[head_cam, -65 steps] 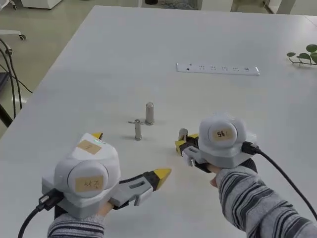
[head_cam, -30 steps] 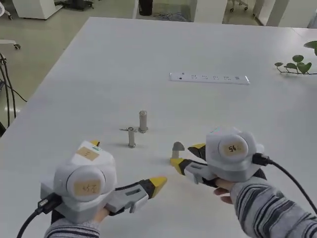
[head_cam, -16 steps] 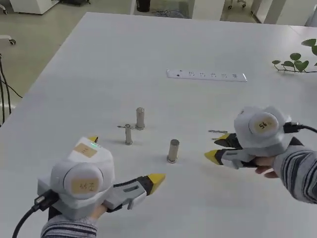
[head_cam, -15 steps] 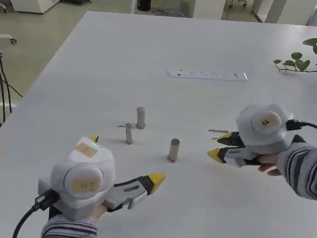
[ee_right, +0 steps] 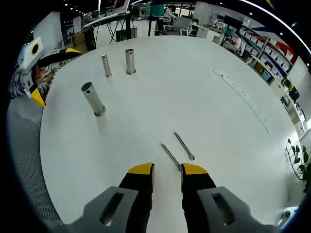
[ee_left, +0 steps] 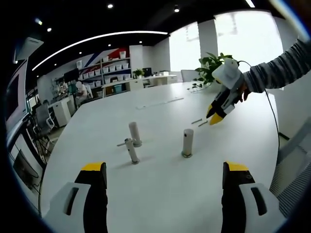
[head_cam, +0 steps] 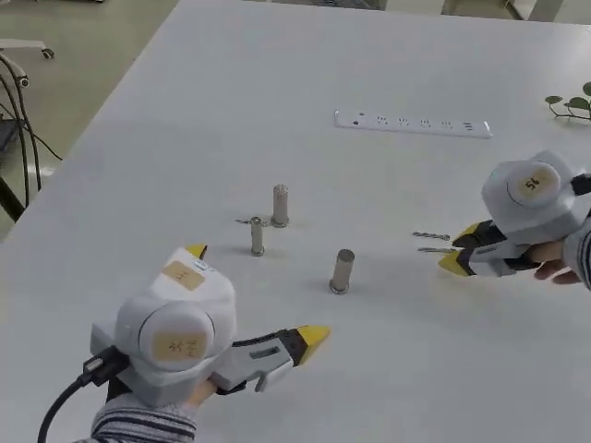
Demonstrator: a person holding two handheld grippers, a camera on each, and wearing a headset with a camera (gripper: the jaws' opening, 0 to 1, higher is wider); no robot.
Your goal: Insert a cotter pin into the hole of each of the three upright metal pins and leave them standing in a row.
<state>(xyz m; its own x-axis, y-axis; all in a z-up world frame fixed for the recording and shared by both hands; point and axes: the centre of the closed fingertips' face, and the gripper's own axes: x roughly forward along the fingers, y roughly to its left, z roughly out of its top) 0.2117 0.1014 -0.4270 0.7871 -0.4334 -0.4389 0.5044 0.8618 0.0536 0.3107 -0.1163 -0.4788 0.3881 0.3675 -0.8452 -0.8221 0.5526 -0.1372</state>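
Observation:
Three metal pins stand upright on the white table: a far pin [head_cam: 280, 206], a thinner pin [head_cam: 257, 236] with a cotter pin through its top, and a nearer pin [head_cam: 343, 271] off to the right. Two loose cotter pins [head_cam: 431, 242] lie flat to the right. My right gripper [head_cam: 462, 247] points at them, open by a narrow gap with nothing between its jaws; the nearer cotter pin [ee_right: 171, 156] ends just ahead of that gap [ee_right: 167, 170]. My left gripper [head_cam: 254, 293] hovers wide open, holding nothing, short of the pins [ee_left: 165, 167].
A white power strip [head_cam: 411, 124] lies across the far side of the table. Plant leaves [head_cam: 572, 103] reach in at the right edge. The table's left edge [head_cam: 88, 111] drops to the floor, where cables hang.
My right gripper let go of the nearer pin, left it standing, moved right to the loose cotter pins and narrowed its jaws. The left gripper has barely moved.

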